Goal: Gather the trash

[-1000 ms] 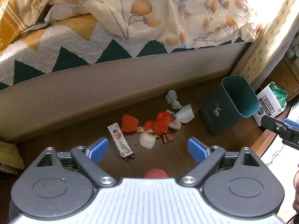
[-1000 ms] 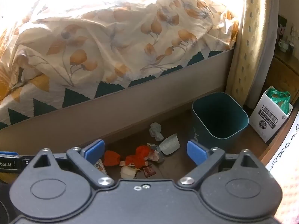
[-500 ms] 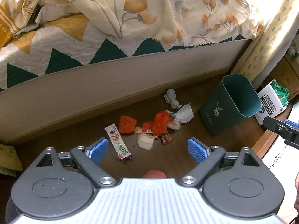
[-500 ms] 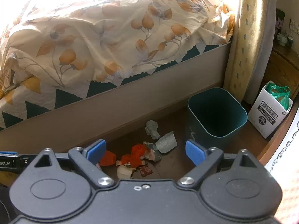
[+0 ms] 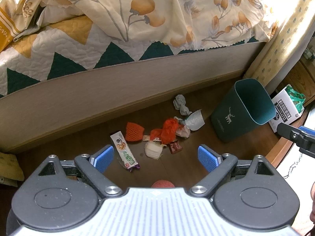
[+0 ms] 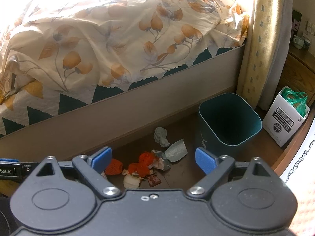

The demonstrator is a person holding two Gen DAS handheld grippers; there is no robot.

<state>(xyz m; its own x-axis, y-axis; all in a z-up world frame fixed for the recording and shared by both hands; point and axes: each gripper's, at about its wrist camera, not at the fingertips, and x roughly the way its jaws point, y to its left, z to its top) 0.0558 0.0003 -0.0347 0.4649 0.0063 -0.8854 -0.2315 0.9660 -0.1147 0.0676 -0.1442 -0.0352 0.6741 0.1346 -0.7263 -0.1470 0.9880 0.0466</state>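
Observation:
Trash lies on the dark wood floor beside the bed: a snack wrapper (image 5: 125, 151), an orange foam net (image 5: 133, 131), a red plastic bag (image 5: 167, 130), a white crumpled cup (image 5: 195, 119), grey tissue (image 5: 180, 103), a small red packet (image 5: 175, 147) and a white lump (image 5: 152, 150). A dark green bin (image 5: 242, 111) stands upright to their right. My left gripper (image 5: 155, 158) is open and empty, high above the trash. My right gripper (image 6: 153, 158) is open and empty, above the same pile (image 6: 145, 165), with the bin (image 6: 226, 122) ahead right.
The bed frame (image 5: 98, 96) with a patterned quilt runs behind the trash. A curtain (image 6: 256, 49) hangs at the right. A white carton (image 6: 283, 118) with a green bag stands right of the bin. A red ball (image 5: 162, 183) lies near my left gripper.
Both grippers have drifted slightly, so the trash and bin sit a little further up in the views. Nothing was grasped.

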